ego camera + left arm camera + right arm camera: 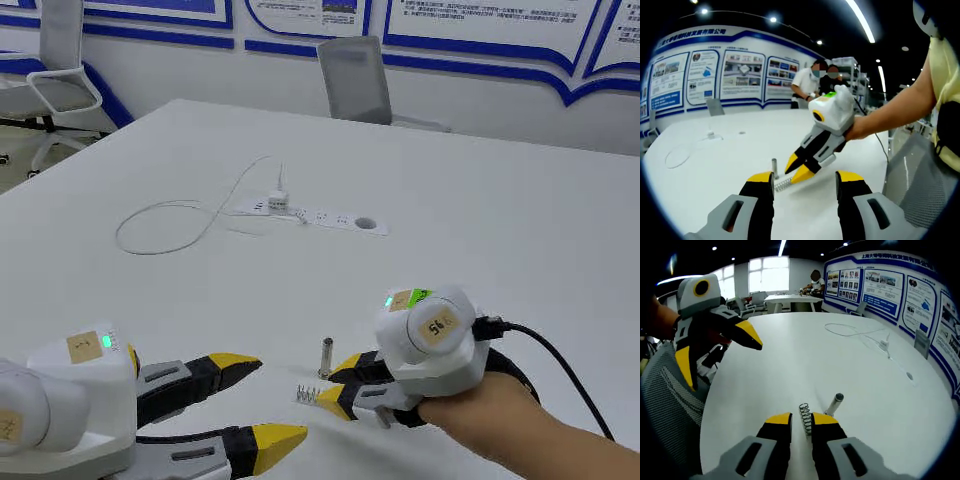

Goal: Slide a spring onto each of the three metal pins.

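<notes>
One short metal pin (326, 357) stands upright on the white table (450, 220). Just to its right, my right gripper (338, 385) is shut on a small wire spring (307, 394) that sticks out leftward from its yellow tips, low over the table. In the right gripper view the spring (805, 417) sits between the nearly closed jaws, with the pin (834, 404) just right of it. My left gripper (262, 400) hovers open at the bottom left, nothing in it. From the left gripper view, the pin (774, 167) and spring (782, 184) lie just ahead of its open jaws.
A white power strip (300, 213) with a looped white cable (170, 215) lies mid-table. Grey office chairs (355, 80) stand along the table's far edge. Two people (812, 82) stand in the background.
</notes>
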Available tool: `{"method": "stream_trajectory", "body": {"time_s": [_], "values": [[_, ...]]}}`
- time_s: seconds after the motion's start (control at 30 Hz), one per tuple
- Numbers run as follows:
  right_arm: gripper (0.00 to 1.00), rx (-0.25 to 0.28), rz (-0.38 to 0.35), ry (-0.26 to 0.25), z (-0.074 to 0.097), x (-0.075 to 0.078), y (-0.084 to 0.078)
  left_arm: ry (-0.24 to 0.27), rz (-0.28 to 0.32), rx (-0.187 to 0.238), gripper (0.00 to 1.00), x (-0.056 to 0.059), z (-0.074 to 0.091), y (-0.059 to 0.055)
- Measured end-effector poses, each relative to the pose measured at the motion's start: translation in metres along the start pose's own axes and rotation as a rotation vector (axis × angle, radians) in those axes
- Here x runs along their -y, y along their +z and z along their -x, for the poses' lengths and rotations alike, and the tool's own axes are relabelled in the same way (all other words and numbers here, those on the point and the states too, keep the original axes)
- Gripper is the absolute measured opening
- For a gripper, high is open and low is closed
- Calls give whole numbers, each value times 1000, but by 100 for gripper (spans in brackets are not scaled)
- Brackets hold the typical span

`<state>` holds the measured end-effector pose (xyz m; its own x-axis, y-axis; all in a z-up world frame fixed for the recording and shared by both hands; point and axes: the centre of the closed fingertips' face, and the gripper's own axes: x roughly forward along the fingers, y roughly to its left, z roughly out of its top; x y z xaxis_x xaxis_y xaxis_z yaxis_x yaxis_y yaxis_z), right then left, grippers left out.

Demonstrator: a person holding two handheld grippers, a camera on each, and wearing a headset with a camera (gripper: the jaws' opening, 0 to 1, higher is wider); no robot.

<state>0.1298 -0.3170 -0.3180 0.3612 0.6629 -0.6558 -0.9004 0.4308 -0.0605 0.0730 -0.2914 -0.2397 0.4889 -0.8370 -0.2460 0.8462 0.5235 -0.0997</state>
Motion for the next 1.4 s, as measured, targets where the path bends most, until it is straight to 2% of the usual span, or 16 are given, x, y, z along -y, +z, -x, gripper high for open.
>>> {"method": "stream_trajectory", "body": {"time_s": [0.23, 0.67, 0.9, 0.93, 1.17, 1.4], "values": [[16, -69, 65, 17, -16, 4, -3, 5, 5, -7, 51, -2, 2, -2], [16, -137, 83, 55, -35, 6, -8, 19, 15, -16, 50, -8, 7, -6], [15, -172, 105, 78, -39, 1, -12, 22, 19, -14, 50, -10, 8, -7], [14, -161, 98, 76, -40, 1, -10, 23, 20, -14, 50, -10, 8, -7], [12, -174, 83, 75, -36, 0, -11, 30, 22, -16, 50, -10, 11, -9], [12, -75, 54, 64, -11, -10, 9, 28, 28, -11, 49, -8, 7, -9]]}}
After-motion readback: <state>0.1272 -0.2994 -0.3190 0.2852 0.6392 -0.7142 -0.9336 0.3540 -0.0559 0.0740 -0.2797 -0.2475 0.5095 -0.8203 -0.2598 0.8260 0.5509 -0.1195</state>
